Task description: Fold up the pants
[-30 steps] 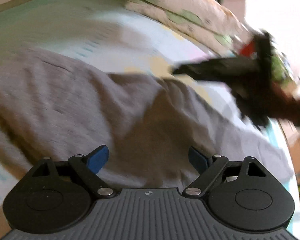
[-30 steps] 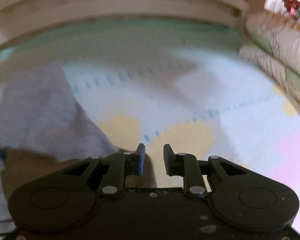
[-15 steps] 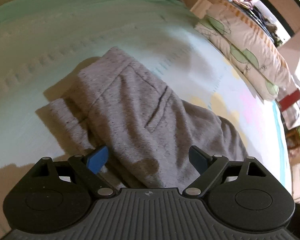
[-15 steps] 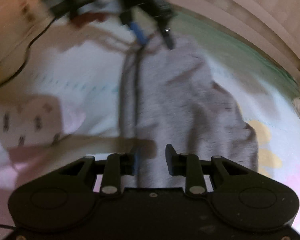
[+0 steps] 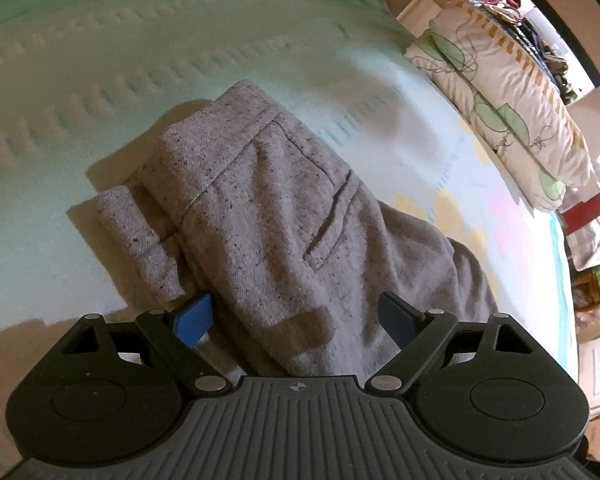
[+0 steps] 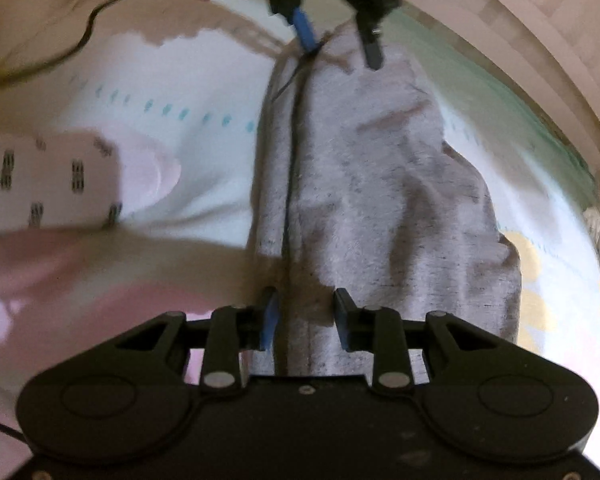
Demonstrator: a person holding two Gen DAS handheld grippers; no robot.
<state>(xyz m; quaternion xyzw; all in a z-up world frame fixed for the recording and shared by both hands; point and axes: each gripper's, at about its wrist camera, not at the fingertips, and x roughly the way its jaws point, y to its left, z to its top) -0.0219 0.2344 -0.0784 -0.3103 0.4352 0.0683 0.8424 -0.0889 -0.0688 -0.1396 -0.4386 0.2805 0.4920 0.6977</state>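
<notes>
I've got the speckled grey knit pants lying on the bed with its pastel patterned sheet, folded over on themselves, back pocket slit facing up, one cuffed end sticking out at the left in the left wrist view. My left tool hangs over the near edge with its jaws spread wide, blue pads either side of the cloth and gripping nothing. My right tool sits at the other end over the stacked edges; its jaws are opening, cloth lies between them, and the pads don't look pressed on it, so I'd call it released. From there I can see the left tool across the pants. To do this fold well, I reckon both tools should pinch all layers at matching corners, lift together and lay the half over squarely. No containers in sight here, only the leaf-print pillows at the bed's far side
</notes>
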